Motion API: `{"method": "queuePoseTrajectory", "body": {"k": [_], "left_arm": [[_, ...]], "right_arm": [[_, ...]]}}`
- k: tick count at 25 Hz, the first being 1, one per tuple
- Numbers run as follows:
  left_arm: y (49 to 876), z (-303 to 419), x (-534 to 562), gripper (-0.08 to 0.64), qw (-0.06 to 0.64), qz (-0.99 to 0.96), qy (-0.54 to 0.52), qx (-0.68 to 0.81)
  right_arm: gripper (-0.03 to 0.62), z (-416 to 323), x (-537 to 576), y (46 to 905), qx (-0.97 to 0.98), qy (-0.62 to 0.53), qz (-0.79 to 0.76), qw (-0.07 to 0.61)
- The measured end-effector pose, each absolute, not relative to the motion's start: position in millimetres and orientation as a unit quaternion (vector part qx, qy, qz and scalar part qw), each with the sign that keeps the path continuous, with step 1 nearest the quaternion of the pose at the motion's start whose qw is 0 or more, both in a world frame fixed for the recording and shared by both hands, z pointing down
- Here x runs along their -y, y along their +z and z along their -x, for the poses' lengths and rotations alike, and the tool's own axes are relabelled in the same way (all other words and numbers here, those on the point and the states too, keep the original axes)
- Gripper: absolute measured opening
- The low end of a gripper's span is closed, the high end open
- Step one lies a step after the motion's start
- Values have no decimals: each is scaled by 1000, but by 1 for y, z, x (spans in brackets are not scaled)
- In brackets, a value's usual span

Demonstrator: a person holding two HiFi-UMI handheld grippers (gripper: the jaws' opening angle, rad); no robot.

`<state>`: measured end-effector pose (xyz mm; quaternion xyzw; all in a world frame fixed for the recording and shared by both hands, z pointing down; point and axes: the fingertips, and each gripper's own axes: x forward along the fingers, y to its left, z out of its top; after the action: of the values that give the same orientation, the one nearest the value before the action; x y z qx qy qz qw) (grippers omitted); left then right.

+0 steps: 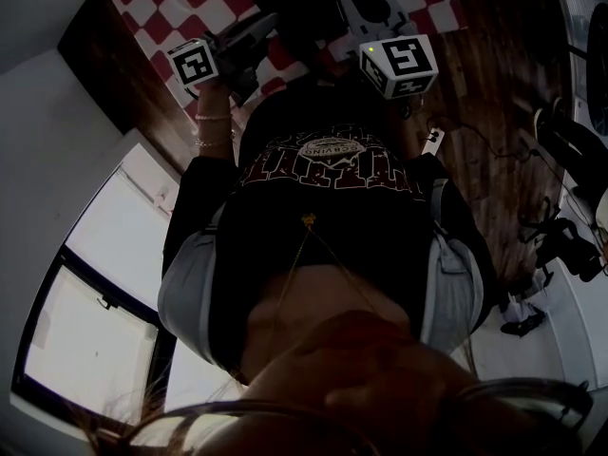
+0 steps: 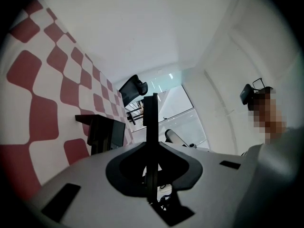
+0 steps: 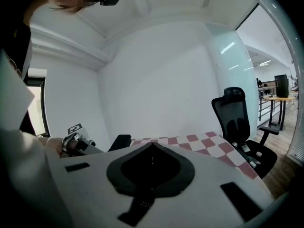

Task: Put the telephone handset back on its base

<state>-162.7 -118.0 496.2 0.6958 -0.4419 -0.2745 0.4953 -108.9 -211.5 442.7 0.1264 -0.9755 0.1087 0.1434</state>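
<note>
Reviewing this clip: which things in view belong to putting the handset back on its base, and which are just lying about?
Job in hand:
- left gripper, jaws together, empty
- right gripper, jaws together, empty
- checkered tablecloth
- black boxy object on it, possibly the telephone; cannot confirm

Lying about:
- office chair
- monitor on a distant desk

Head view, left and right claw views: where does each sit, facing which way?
Head view: on the head, steeply down; black shirt, both marker cubes.
Left claw view: on left claw, along shut jaws, checkered tablecloth at left; sleeve at right.
Right claw view: on right claw, toward white wall; sleeve at left.
Shared: tablecloth, all three; office chair, both claw views.
</note>
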Motion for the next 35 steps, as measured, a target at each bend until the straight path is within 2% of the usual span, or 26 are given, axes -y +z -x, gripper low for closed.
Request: {"method": "queuePoseTrajectory", "body": {"k": [23, 35], "left_arm": [[551, 165, 123, 75, 532, -664, -260, 457], [575, 166, 128, 75, 533, -669, -213, 471]], "right_arm": [[20, 105, 213, 465, 969, 126, -131, 166], [20, 98, 219, 465, 968, 126, -141, 168]]}}
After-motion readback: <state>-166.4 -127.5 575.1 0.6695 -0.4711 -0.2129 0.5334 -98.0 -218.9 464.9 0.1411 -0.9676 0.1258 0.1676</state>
